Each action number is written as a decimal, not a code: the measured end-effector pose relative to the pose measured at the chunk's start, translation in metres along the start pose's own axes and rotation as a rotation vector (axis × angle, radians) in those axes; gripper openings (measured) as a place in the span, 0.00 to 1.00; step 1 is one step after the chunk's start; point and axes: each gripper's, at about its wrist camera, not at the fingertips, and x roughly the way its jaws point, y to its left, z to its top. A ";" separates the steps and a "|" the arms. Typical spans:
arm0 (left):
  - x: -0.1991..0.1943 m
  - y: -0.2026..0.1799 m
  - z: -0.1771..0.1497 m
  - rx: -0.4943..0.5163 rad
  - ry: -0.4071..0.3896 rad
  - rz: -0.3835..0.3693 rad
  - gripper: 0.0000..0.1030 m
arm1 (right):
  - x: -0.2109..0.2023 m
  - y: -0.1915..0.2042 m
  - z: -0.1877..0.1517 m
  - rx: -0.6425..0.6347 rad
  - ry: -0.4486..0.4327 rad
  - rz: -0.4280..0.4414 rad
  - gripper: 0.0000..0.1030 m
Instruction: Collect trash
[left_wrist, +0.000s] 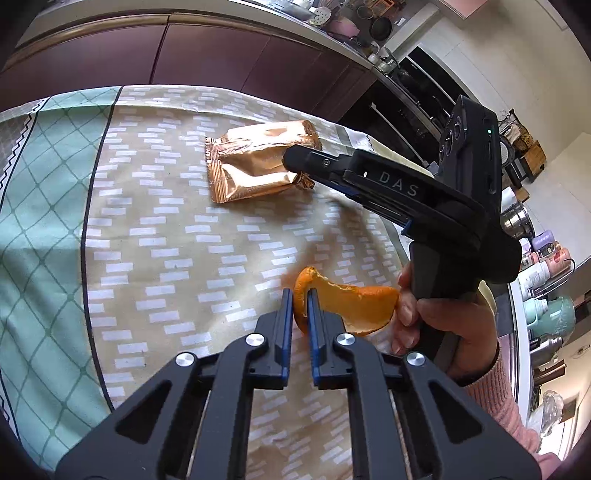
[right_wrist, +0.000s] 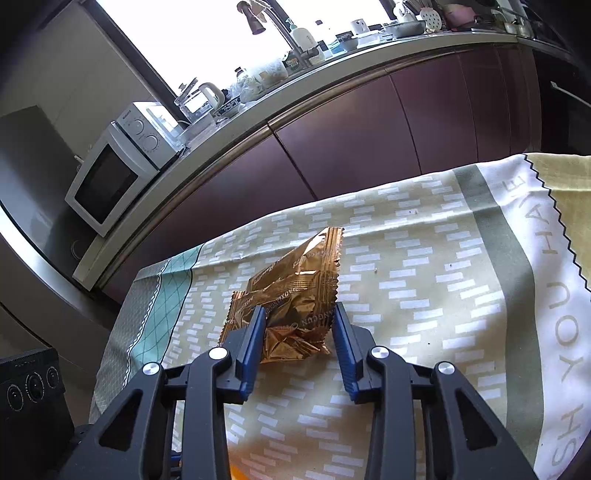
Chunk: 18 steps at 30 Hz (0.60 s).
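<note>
While left claw (left_wrist: 300, 295) pinches peel (left_wrist: 347, 306), right claw (right_wrist: 300, 314) straddles wrapper (right_wrist: 291, 291).

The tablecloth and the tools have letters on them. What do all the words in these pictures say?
"DAS" on the side of the right tool.
"SH YOU HAVE" along the white band of the tablecloth, cut off at the picture's lower edge.
Gold wrapper: printed letters, crumpled and mirrored, too garbled to read.
Microwave: a small brand name above the dials, too small to read.

Both tools, left tool (left_wrist: 300, 295) and right tool (right_wrist: 300, 314), are black with blue pads (left_wrist: 314, 325), silver screws (left_wrist: 256, 339), white "DAS" lettering (left_wrist: 398, 183), and a pink knitted sleeve (left_wrist: 498, 402).
</note>
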 end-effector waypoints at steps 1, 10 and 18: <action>-0.001 0.000 -0.001 0.003 -0.001 0.003 0.06 | -0.002 0.000 -0.001 0.000 -0.004 0.002 0.33; -0.020 0.002 -0.011 0.009 -0.034 -0.003 0.06 | -0.025 0.004 -0.008 0.002 -0.041 0.033 0.32; -0.059 0.013 -0.027 0.009 -0.096 0.035 0.06 | -0.049 0.017 -0.021 -0.016 -0.073 0.074 0.32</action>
